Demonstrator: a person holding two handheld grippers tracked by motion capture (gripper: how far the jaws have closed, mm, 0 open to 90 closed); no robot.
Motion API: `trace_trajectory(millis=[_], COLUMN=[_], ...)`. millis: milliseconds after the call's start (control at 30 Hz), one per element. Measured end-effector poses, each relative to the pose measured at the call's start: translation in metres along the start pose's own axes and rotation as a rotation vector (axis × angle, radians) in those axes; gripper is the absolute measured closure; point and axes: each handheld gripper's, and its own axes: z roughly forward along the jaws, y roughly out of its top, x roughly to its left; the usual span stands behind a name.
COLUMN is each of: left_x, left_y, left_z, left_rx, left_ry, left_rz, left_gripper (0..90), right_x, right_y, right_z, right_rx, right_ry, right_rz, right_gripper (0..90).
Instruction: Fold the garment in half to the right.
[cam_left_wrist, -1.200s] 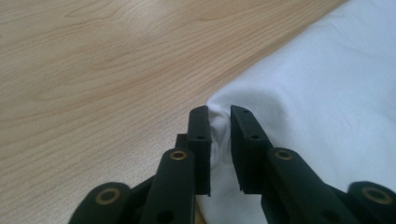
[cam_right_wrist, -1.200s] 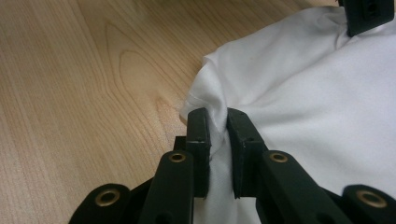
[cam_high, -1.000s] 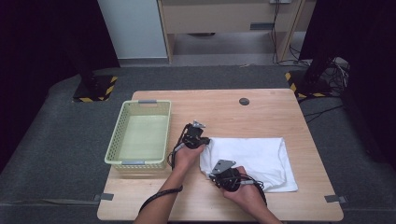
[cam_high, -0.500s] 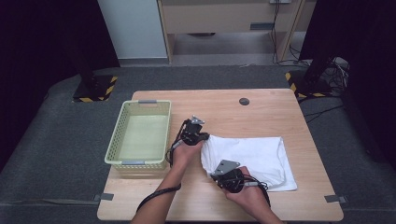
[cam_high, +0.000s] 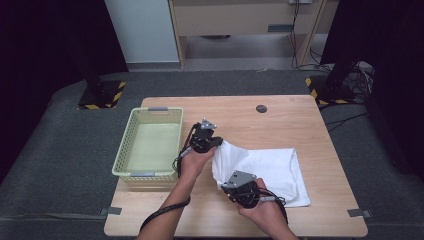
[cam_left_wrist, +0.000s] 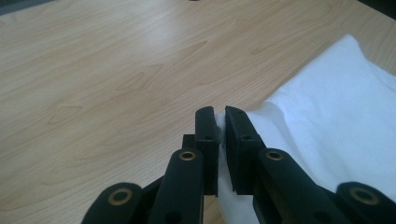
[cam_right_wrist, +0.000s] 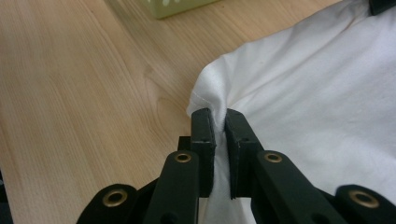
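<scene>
Tabletop (cam_high: 300, 115): light wood. I see white cloth (cam_high: 270, 170) lying on right half, toward near edge, its left side lifted off wood. Green basket (cam_high: 131, 155) at left edge, well apart from cloth. Left gripper (cam_left_wrist: 220, 122): jaws narrow, pinching cloth's far-left corner. Right gripper (cam_right_wrist: 219, 122): jaws narrow, pinching cloth's near-left hem. Small dark disc (cam_high: 261, 108) near far edge.

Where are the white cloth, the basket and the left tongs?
white cloth (cam_high: 270, 170), high view, flat middle of the fabric.
basket (cam_high: 123, 159), high view, left side wall.
left tongs (cam_left_wrist: 220, 126), left gripper view, between the tips, shut on the cloth's edge.
</scene>
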Motion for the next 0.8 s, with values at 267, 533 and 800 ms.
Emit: trace_trajectory(millis=[267, 533, 800], left_x=[0.000, 0.002, 0.000], left_y=[0.003, 0.003, 0.011], left_z=[-0.013, -0.022, -0.034], left_rx=[-0.012, -0.015, -0.031], left_ry=[0.011, 0.014, 0.012], left_rz=[0.003, 0.001, 0.020], left_gripper=[84.6, 84.6, 84.6], right_x=[0.003, 0.006, 0.010], right_y=[0.008, 0.013, 0.022], right_z=[-0.002, -0.003, -0.008], right_rx=[-0.013, -0.012, -0.025], right_ry=[0.004, 0.005, 0.004], right_rz=[0.003, 0.003, -0.006], right_gripper=[83.6, 83.5, 83.5])
